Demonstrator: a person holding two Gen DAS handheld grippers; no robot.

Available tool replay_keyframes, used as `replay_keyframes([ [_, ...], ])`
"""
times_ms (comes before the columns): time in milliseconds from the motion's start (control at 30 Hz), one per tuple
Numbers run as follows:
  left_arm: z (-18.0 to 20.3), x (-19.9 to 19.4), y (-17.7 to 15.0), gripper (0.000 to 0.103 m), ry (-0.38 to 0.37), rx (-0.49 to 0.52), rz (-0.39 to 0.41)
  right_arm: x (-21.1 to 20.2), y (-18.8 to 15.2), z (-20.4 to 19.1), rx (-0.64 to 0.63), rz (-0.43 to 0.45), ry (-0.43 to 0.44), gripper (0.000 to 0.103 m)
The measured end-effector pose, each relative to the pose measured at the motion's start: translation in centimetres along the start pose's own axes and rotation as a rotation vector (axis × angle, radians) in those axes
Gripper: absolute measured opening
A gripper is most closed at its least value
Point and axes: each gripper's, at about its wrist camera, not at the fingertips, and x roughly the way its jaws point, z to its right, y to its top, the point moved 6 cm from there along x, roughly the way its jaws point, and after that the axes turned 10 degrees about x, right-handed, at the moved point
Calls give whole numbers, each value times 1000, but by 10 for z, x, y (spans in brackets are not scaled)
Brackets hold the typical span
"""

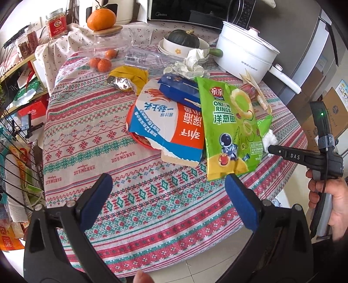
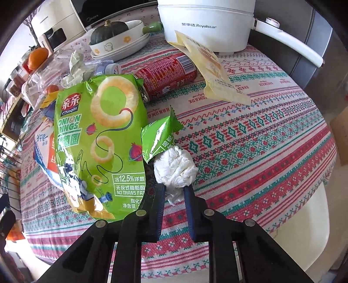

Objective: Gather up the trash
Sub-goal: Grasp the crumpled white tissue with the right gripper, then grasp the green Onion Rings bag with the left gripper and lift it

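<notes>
While the right gripper (image 2: 175, 191) pinches a crumpled white tissue wad (image 2: 175, 168) just beside the green onion-rings bag (image 2: 97, 143) on the patterned tablecloth (image 2: 261, 141), the left gripper (image 1: 168, 185) hovers wide apart, holding nothing, near the bag's bottom edge.

Glossy plastic chip bag (image 2: 95, 141), woven tablecloth (image 2: 250, 152), seemingly paper wad (image 2: 175, 170)

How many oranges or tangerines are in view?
4: a large orange on the jar lid at the back, and three small tangerines clustered on the cloth below it. More may be hidden.
</notes>
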Motion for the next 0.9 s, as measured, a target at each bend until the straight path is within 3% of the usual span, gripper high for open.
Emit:
replay_keyframes([
  [133,16,7,7,102,-95,-4,-11,-15,4,15,0,20,8,10],
  [267,26,21,14,102,-144,-59,-31,-27,9,30,13,34,17,10],
  [433,35,32,31,102,-293,-190,37,-42,16,54,41,52,23,10],
  [600,44,51,45,88,-365,-244,42,-47,17,65,51,46,74,11],
  [667,46,63,48,80,-345,-233,32,-43,15,64,60,27,99,21],
  [733,44,76,48,71,-355,-249,11,-35,14,60,54,8,106,43],
  [767,43,81,47,63,-365,-266,-2,-31,13,56,45,0,113,44],
  [900,42,88,48,51,-404,-307,-7,-15,13,36,15,-29,147,44],
])
